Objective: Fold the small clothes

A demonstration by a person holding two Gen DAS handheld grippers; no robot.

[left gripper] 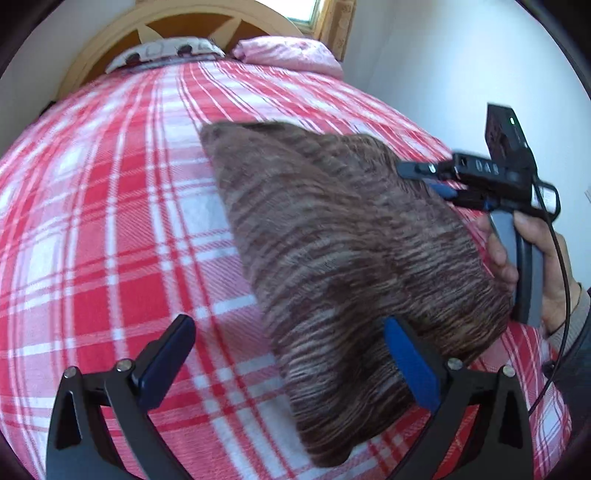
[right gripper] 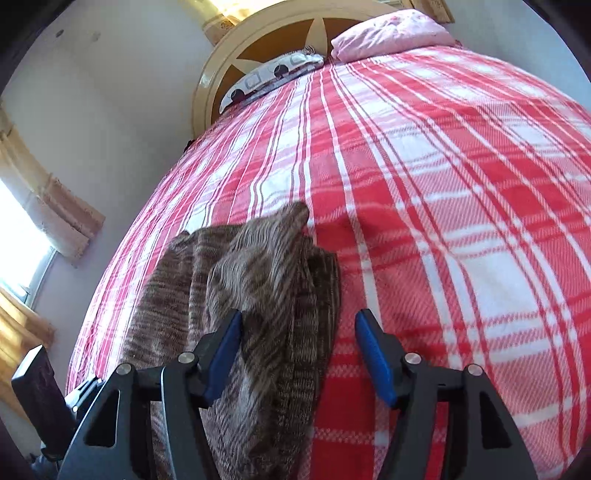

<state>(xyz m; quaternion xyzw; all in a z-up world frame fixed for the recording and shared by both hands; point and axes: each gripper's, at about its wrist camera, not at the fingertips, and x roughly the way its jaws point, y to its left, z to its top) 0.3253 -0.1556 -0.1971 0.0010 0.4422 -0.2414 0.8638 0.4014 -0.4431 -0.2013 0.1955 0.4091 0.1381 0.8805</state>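
A brown striped knit garment point(left gripper: 343, 236) lies folded over on the red and white plaid bedspread point(left gripper: 110, 221). My left gripper point(left gripper: 291, 354) is open; its right finger point(left gripper: 410, 365) touches the garment's near edge. The right gripper point(left gripper: 436, 184), seen in the left wrist view, reaches over the garment's far right corner. In the right wrist view the garment point(right gripper: 258, 295) lies bunched between and beyond the open jaws of my right gripper point(right gripper: 299, 354). Its left finger point(right gripper: 221, 354) rests against the cloth. Neither gripper clamps the fabric.
The plaid bedspread point(right gripper: 461, 221) covers the whole bed. A pink pillow point(left gripper: 291, 53) and a patterned pillow point(left gripper: 166, 53) lie at the wooden headboard point(left gripper: 177, 22). White walls flank the bed; a curtained window point(right gripper: 22, 240) is on the left.
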